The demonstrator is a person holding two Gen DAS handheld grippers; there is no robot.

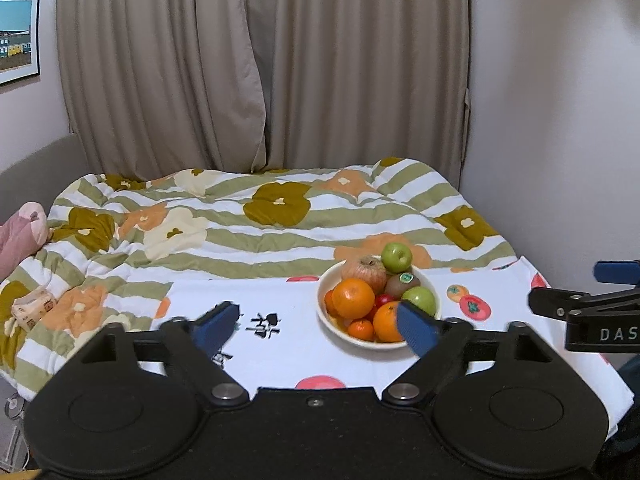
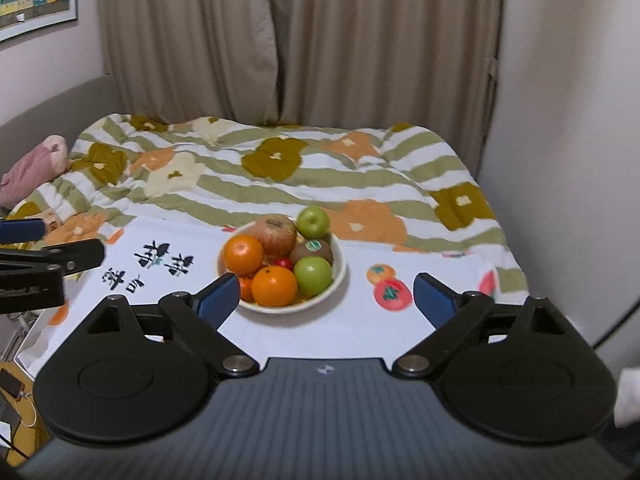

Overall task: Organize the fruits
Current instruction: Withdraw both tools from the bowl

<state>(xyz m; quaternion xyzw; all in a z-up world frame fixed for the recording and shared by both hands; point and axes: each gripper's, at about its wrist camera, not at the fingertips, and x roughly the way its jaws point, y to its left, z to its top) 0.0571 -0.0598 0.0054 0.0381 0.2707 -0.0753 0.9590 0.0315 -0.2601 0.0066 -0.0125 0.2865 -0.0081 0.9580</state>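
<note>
Both my claws released, nothing held: left gripper (image 1: pixel 316 326), right gripper (image 2: pixel 326 294). Fruit's all heaped in the white bowl (image 2: pixel 340 270) on the printed cloth (image 2: pixel 344 328), at 12 o'clock from the right gripper.

Risk: the top green apple (image 2: pixel 315 222) perches at the bowl's 1 o'clock rim; a nudge could roll it onto the quilt (image 2: pixel 280 184).

Writing: kiwi (image 2: pixel 312 250) sticker unreadable; "DAS" on the right gripper's arm, left view; black characters on the cloth, can't read them.

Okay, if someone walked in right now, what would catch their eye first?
Probably the white bowl heaped with oranges, green apples and a kiwi, sitting on a printed white cloth at the bed's near end. Behind it spreads a flowered, green-striped quilt. Both grippers hover open and empty.
</note>
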